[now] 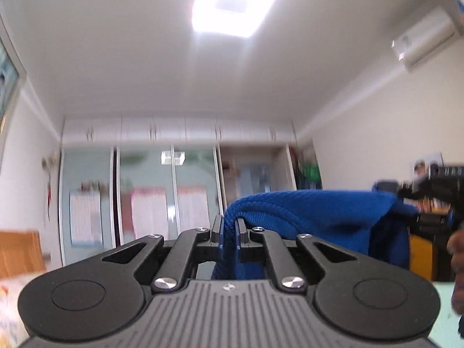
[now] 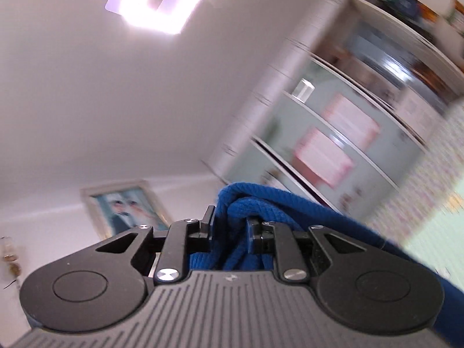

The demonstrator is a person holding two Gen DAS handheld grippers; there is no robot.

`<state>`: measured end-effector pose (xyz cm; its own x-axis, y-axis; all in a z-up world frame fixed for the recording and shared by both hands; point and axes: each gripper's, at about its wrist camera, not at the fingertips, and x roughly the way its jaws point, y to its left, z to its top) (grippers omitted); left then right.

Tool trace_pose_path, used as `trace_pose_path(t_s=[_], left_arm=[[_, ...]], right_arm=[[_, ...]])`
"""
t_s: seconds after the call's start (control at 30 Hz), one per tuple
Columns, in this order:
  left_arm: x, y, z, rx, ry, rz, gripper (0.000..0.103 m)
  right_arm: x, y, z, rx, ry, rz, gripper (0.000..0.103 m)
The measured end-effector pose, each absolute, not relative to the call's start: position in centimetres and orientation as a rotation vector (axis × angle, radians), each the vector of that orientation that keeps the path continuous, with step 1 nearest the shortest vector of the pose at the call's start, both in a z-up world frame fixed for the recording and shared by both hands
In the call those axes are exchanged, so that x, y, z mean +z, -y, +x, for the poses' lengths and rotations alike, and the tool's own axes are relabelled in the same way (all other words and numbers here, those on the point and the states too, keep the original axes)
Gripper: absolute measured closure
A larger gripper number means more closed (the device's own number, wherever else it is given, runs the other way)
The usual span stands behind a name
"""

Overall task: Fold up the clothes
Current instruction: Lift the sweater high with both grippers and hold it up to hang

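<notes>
A rolled edge of the blue knit garment (image 1: 319, 214) is pinched between the closed-down fingers of the left gripper (image 1: 229, 232), and a thicker bunch of the same fabric is clamped in the right gripper (image 2: 229, 226), whose fingers are held further apart by it. The garment is held up in the air between the two tools, sagging from one to the other, with the ceiling light (image 1: 232, 3) and wardrobe doors (image 1: 145, 197) seen behind it. The left hold is judged narrow, so a slip could be caused by a sharp tug. With several layers possibly bunched on the right, a skewed fold could result. The right view is blurred, so a swing of the cloth cannot be ruled out.
</notes>
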<state>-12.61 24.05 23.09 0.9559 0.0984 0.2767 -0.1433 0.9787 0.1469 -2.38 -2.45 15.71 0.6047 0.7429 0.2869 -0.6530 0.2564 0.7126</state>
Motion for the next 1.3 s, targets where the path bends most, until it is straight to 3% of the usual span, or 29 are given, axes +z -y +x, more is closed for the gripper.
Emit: trace_pose_path(t_s=[0.1,0.23,0.3,0.33,0.43,0.47,0.5,0.53,0.57,0.8,0.93,1.0,1.03,1.07,1.13,1.23,1.3], left_arm=[[21.4,-22.7,-13.4,0.107,0.248,0.196,0.096],[14.9,-22.8,-11.9,0.087,0.05,0.148,0.096],[12.7,-23.7,-11.5,0.081,-0.029,0.078,0.096],[11.9,-24.1,-11.5,0.086,-0.054,0.051,0.096],[12.4,-24.2,-11.8,0.064,-0.052,0.049,0.096],[12.5,-23.9,-11.8,0.06,-0.052,0.08,0.096],[12.6,-23.6,-11.7,0.056,-0.051,0.111,0.096],[12.6,-23.3,-11.8,0.049,-0.055,0.128,0.096],[12.5,-22.9,-11.7,0.041,-0.059,0.133,0.096],[12.2,-22.5,-12.2,0.012,-0.051,0.152,0.096],[13.1,-22.1,-12.6,-0.025,-0.029,0.176,0.096],[13.2,-21.8,-13.0,-0.037,-0.017,0.193,0.096],[13.3,-21.6,-13.4,-0.042,-0.011,0.202,0.096],[12.9,-21.6,-13.5,-0.038,-0.008,0.214,0.096],[12.7,-22.1,-13.8,-0.015,-0.014,0.212,0.096],[12.4,-23.3,-14.0,0.023,-0.024,0.193,0.095],[12.2,-24.3,-14.2,0.035,-0.035,0.143,0.095]], right_arm=[[14.4,3.2,-2.3,0.908,-0.169,0.884,0.083],[12.6,4.2,-2.2,0.851,-0.241,0.854,0.083],[11.5,4.8,-2.4,0.833,-0.253,0.85,0.087],[11.5,5.3,-2.8,0.832,-0.224,0.847,0.1],[13.6,7.0,-4.3,0.843,-0.122,0.817,0.101],[14.2,7.3,-4.7,0.849,-0.109,0.796,0.096],[14.6,7.6,-4.8,0.86,-0.112,0.774,0.083],[14.8,7.8,-4.7,0.87,-0.119,0.749,0.042],[14.2,7.8,-4.6,0.877,-0.134,0.719,0.014],[1.0,2.3,-9.4,0.67,-0.308,0.289,0.013],[-4.9,-2.7,-12.2,0.548,-0.266,-0.035,0.013],[-6.6,-4.0,-10.6,0.533,-0.286,-0.095,0.018],[-7.0,-4.5,-9.5,0.522,-0.307,-0.112,0.036],[-6.9,-4.8,-8.2,0.497,-0.343,-0.113,0.064],[-5.8,-4.3,-6.3,0.482,-0.381,-0.075,0.09],[-2.8,-1.8,-6.0,0.536,-0.343,-0.013,0.093],[-1.6,-0.5,-6.3,0.553,-0.314,-0.005,0.088]])
